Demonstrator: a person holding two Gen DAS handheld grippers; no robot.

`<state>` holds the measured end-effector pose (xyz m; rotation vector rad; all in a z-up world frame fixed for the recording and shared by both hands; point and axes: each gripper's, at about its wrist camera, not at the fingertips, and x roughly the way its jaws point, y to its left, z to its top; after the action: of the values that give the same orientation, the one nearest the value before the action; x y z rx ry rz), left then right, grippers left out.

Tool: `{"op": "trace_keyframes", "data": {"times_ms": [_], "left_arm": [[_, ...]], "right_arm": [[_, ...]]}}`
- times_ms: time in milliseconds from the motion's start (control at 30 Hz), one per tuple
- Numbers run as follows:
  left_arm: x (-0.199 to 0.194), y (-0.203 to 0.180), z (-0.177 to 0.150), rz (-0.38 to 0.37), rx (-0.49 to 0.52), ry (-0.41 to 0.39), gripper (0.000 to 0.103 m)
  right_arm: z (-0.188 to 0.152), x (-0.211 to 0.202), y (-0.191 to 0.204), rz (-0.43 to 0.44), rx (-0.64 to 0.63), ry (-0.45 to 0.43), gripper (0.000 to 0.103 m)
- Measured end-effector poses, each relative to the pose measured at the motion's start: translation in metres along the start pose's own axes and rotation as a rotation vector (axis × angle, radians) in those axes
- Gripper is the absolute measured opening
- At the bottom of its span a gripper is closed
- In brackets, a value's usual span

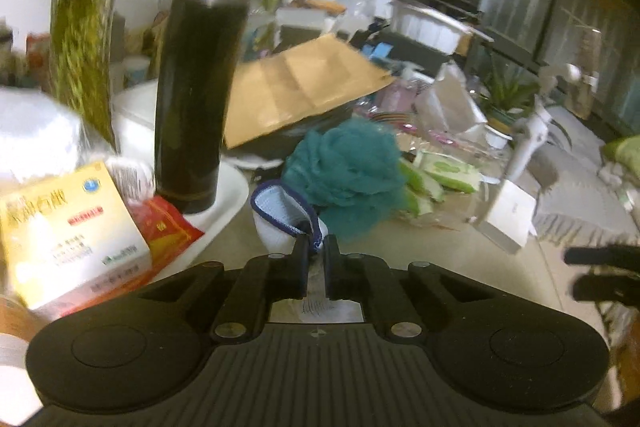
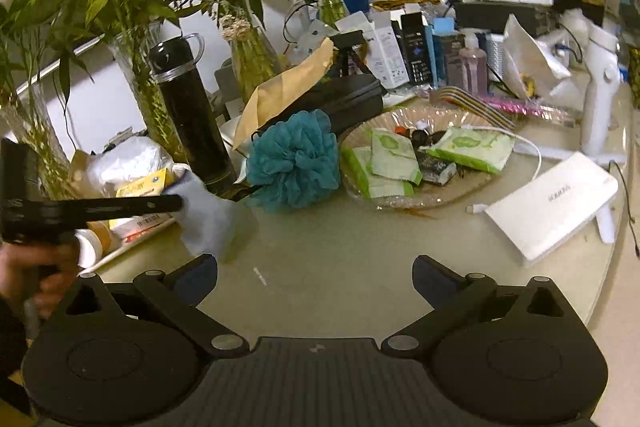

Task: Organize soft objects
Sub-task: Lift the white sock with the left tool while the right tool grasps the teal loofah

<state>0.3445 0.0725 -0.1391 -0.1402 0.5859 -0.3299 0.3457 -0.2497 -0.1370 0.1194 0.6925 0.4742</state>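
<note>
My left gripper (image 1: 316,247) is shut on a pale blue cloth pouch with dark blue trim (image 1: 282,211) and holds it above the table. The right wrist view shows that gripper (image 2: 176,205) at the left with the cloth (image 2: 208,219) hanging from it. A teal mesh bath pouf (image 1: 352,175) lies just beyond the cloth; it also shows in the right wrist view (image 2: 294,157). My right gripper (image 2: 316,279) is open and empty over the bare tabletop, nearer than the pouf.
A tall black flask (image 2: 190,115) stands on a white tray (image 1: 224,211) with a yellow box (image 1: 68,231). A glass dish (image 2: 420,195) holds green packets. A white box (image 2: 556,203), brown envelope (image 1: 304,79) and plant vases (image 2: 144,91) crowd the table.
</note>
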Motion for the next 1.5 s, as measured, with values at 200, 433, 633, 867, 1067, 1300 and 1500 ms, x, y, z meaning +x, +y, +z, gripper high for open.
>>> {"op": "trace_keyframes", "data": {"times_ms": [200, 433, 633, 867, 1067, 1300, 1500], "left_arm": [[-0.045, -0.015, -0.002, 0.031, 0.104, -0.053, 0.007], [-0.069, -0.016, -0.006, 0.016, 0.100, -0.078, 0.007], [-0.076, -0.006, -0.007, 0.026, 0.091, -0.082, 0.007], [-0.073, -0.001, -0.007, 0.039, 0.064, -0.081, 0.007], [-0.075, -0.001, -0.003, 0.032, 0.056, -0.090, 0.007], [-0.072, 0.001, 0.000, 0.044, 0.043, -0.096, 0.007], [-0.071, 0.002, 0.002, 0.049, 0.042, -0.089, 0.007]], "right_arm": [[0.002, 0.010, 0.007, -0.010, -0.030, -0.011, 0.103], [0.011, 0.037, 0.021, -0.026, -0.112, -0.030, 0.102], [0.021, 0.060, 0.034, -0.031, -0.146, -0.087, 0.095], [0.028, 0.092, 0.041, -0.038, -0.171, -0.123, 0.080], [0.025, 0.117, 0.038, -0.065, -0.199, -0.119, 0.063], [0.023, 0.138, 0.039, -0.106, -0.207, -0.171, 0.049], [0.023, 0.156, 0.044, -0.177, -0.231, -0.169, 0.035]]}}
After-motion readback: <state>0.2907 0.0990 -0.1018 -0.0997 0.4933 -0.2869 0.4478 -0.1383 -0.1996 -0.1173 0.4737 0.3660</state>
